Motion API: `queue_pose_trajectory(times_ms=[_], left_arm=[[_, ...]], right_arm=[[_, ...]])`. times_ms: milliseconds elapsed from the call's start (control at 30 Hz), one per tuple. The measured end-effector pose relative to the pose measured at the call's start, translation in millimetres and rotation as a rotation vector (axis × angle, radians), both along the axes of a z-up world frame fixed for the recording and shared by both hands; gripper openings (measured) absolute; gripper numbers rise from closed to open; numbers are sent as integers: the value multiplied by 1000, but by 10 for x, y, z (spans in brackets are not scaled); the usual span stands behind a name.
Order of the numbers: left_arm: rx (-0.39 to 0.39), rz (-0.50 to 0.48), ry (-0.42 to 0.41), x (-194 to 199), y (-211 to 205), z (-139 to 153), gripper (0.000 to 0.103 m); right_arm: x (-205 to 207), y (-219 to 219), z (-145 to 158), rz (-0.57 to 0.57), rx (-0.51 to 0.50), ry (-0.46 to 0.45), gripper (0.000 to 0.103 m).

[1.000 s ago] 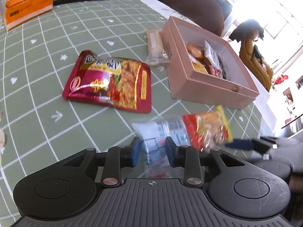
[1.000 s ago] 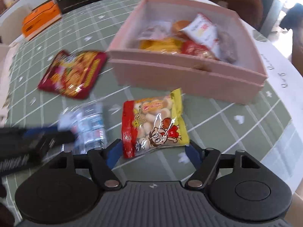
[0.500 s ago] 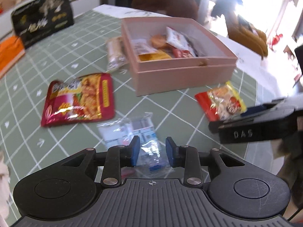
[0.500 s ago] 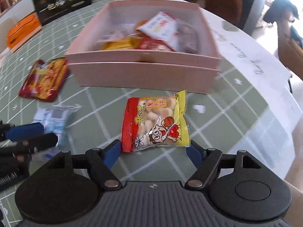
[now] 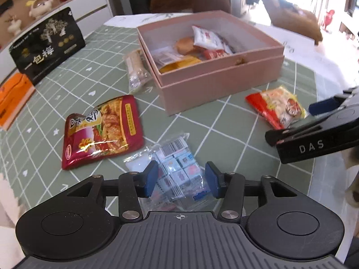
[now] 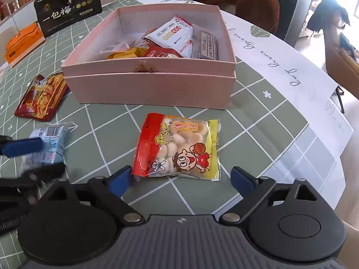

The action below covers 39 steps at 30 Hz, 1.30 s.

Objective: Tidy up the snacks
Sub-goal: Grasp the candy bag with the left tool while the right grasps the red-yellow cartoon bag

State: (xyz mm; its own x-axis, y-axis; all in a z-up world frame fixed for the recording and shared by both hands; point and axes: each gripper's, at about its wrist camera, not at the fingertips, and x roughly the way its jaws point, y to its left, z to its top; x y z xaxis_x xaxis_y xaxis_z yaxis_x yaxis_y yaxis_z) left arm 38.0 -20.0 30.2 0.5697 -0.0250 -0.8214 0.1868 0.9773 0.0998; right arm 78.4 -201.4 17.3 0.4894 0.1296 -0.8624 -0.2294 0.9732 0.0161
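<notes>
- On the bench (image 5: 224, 121), covered by a green cloth with a white grid, stands an open pink box (image 5: 219, 83); it holds several snack packets, among them a white packet (image 6: 172, 32) and a yellow one (image 6: 128, 55).
- Left gripper (image 5: 180, 177): its jaws are opening, and a clear bag of small blue-and-white packets (image 5: 175, 163) lies flat on the bench between the blue pads, which stand apart from it on both sides.
- Right gripper (image 6: 181, 180): its jaws are opening and stand wide; the red-and-yellow snack bag (image 6: 179, 146) with a cartoon figure lies on the bench just ahead of them, its lower left corner close to the left pad; whether they touch cannot be told.
- This red-and-yellow snack bag lies in front of the near wall of the pink box, apart from it.
- A dark red flat pouch (image 5: 102, 130) lies to the left of the box, near the clear bag.
- A clear wrapped snack (image 5: 135, 69) lies just beside the left wall of the box.
- At the far left edge stand a black printed box (image 5: 47, 47) and an orange box (image 5: 13, 98).
</notes>
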Motion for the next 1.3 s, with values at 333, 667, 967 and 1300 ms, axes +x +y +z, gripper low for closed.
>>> queue_pose_trajectory(times_ms=[333,667,967,1300], left_arm=[[-65,-35,30,53,2,-38,91],[-87,150,54,141,364,-135,93],[-90,168,33,197,310,-113,70],[-329,189,5,-75,573,-89,65]], right_arm=[[-72,7,-35,-1,12,-43,102],[-158,-19,-77,-10,23,-104,103],[-202,-26,-95,-14,30,-131,103],[-122,-37,-72,42,24,-93,103]])
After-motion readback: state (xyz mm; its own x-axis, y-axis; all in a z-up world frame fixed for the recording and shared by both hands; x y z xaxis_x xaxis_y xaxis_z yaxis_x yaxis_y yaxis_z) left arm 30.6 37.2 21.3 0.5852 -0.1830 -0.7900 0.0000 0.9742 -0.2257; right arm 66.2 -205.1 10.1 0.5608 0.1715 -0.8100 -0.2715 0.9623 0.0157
